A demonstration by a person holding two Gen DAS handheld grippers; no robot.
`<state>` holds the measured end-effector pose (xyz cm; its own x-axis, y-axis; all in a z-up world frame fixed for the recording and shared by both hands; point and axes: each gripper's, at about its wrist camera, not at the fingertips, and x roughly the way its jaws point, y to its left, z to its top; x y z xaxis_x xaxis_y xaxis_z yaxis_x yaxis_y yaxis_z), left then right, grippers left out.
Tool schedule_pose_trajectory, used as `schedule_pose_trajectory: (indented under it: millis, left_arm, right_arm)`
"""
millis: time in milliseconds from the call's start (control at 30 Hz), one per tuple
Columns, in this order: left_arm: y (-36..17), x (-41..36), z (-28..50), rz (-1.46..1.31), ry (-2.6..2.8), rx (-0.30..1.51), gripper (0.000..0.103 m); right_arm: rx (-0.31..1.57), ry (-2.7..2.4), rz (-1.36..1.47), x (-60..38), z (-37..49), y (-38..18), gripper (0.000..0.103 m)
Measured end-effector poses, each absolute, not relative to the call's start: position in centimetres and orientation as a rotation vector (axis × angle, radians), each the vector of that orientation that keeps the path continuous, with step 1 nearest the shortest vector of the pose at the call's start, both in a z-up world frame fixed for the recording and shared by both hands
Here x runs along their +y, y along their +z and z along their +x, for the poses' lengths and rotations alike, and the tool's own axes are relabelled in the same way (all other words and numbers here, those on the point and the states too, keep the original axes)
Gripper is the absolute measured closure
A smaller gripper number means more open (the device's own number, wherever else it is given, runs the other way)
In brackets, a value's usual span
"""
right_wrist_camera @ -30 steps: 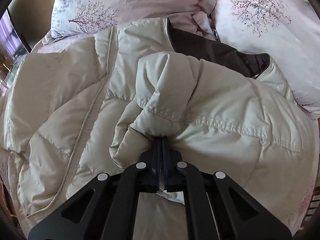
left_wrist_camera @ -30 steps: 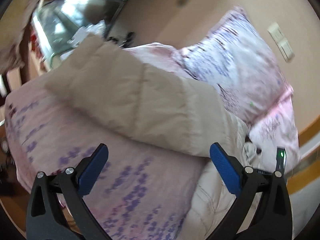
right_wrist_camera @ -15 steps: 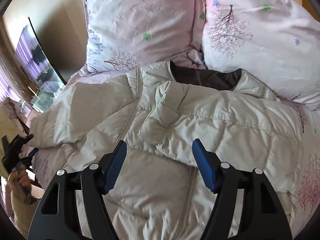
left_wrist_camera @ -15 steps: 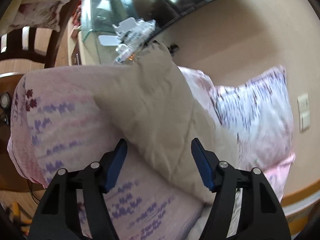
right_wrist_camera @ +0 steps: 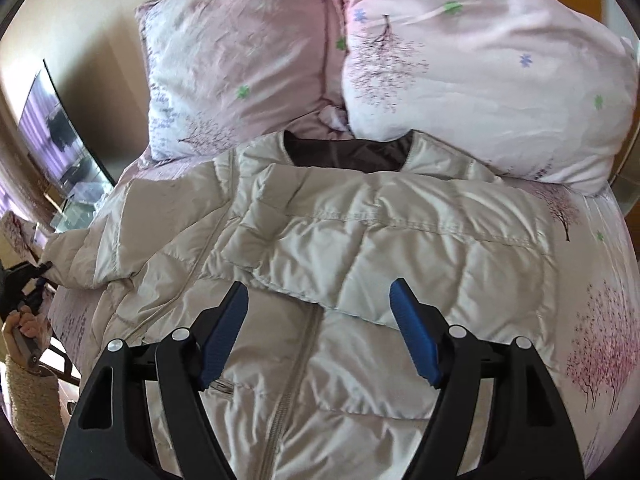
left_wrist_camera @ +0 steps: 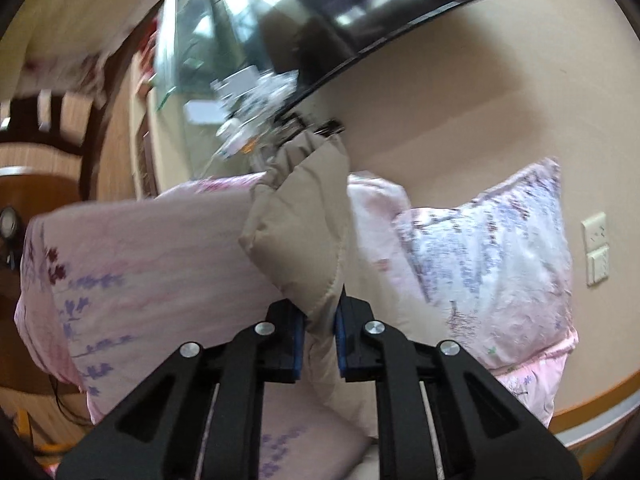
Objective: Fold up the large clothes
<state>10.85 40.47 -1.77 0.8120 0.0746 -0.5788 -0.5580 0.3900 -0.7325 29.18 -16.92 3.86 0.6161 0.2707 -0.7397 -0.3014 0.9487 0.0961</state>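
Left gripper (left_wrist_camera: 319,326) clamping the sleeve (left_wrist_camera: 304,236) end, jaws having just been closing on it; right gripper (right_wrist_camera: 320,334) gaping empty, jaws having just been opening above the jacket (right_wrist_camera: 320,248); lying spread on the bed (right_wrist_camera: 592,280) below the pillows (right_wrist_camera: 480,76); probably light, puffy, slippery; best pinching cuffs, hems, seams.

Quilted jacket (right_wrist_camera: 360,240) of smooth, faintly shiny cream cloth, with a dark, matt lining at the collar. Soft, creased pink printed cotton on pillows (right_wrist_camera: 480,72) and bed cover (left_wrist_camera: 152,260). Matt black plastic on the right gripper (right_wrist_camera: 318,308), ribbed blue rubbery fingers (right_wrist_camera: 412,336), bright metal screws.
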Motion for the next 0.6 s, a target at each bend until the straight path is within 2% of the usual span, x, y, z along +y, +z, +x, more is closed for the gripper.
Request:
schedule_pose_trajectory:
  millis: [267, 600]
  left_arm:
    - [6.2, 34.5, 14.5, -0.918, 0.242, 0.432, 0.091]
    - [11.5, 18.1, 22.9, -0.694, -0.181, 0.503, 0.092]
  right_arm:
    - [0.845, 0.303, -0.004, -19.2, 29.3, 3.8, 0.028]
    - [0.822, 0.261, 0.059, -23.1, 29.3, 3.8, 0.028]
